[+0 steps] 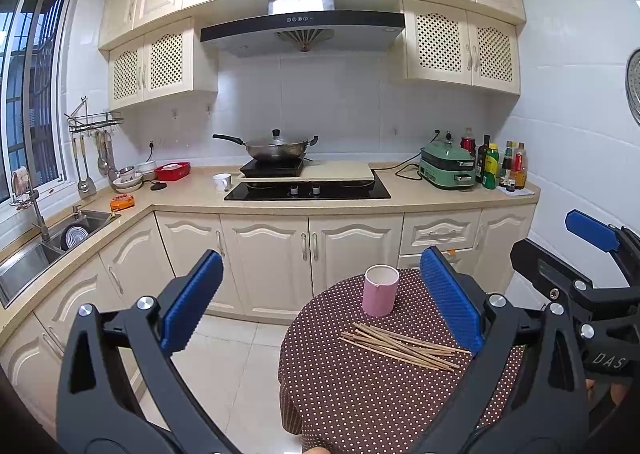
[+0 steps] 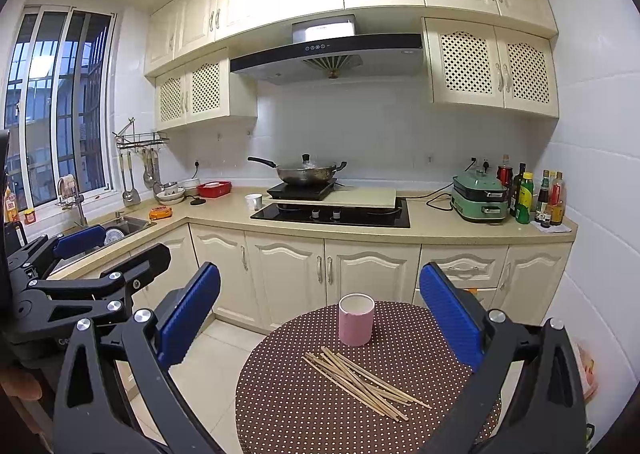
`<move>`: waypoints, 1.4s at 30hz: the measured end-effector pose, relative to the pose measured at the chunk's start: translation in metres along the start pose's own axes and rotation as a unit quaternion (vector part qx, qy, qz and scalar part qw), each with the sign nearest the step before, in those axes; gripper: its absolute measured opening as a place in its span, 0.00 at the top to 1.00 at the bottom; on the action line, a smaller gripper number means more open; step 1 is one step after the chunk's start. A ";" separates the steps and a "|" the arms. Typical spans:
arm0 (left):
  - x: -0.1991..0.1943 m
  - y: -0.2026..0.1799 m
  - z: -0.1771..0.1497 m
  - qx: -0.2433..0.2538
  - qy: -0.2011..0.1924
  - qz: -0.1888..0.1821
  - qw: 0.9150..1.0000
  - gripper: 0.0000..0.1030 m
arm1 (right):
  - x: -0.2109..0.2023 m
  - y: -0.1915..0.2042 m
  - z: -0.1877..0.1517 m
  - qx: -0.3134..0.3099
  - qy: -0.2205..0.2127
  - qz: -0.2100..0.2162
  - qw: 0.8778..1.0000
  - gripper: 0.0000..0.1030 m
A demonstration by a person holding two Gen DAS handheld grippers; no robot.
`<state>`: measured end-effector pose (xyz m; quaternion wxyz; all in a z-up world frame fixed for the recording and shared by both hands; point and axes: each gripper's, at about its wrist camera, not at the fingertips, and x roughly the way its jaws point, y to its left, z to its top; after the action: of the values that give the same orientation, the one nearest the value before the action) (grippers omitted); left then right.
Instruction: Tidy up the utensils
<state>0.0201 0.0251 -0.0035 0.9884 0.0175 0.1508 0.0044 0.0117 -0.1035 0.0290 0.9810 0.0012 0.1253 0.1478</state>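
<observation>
A pile of several wooden chopsticks (image 1: pixel 404 346) lies on a round table with a brown polka-dot cloth (image 1: pixel 360 394). A pink cylindrical cup (image 1: pixel 380 290) stands upright and empty just behind them. In the right wrist view the chopsticks (image 2: pixel 360 382) lie in front of the pink cup (image 2: pixel 356 319) on the table (image 2: pixel 300 414). My left gripper (image 1: pixel 320 302) is open and empty, held above and short of the table. My right gripper (image 2: pixel 320 318) is open and empty too, held above the table's near side. Each gripper shows at the edge of the other's view.
Behind the table runs a kitchen counter (image 2: pixel 440 230) with a hob (image 2: pixel 332 214), a wok (image 2: pixel 306 172), a green appliance (image 2: pixel 480 200), bottles (image 2: pixel 536 198) and a sink (image 1: pixel 40 246) at the left. Tiled floor (image 1: pixel 232 354) lies left of the table.
</observation>
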 end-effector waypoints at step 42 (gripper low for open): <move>0.213 -0.040 -0.066 -0.045 0.211 0.030 0.976 0.06 | 0.180 -0.097 -0.067 0.027 0.174 0.054 0.983 0.08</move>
<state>0.2037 -0.0102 -0.1310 0.9336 -0.0243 0.3548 0.0442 0.1896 -0.1468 -0.0834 0.9344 0.0089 0.2983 0.1948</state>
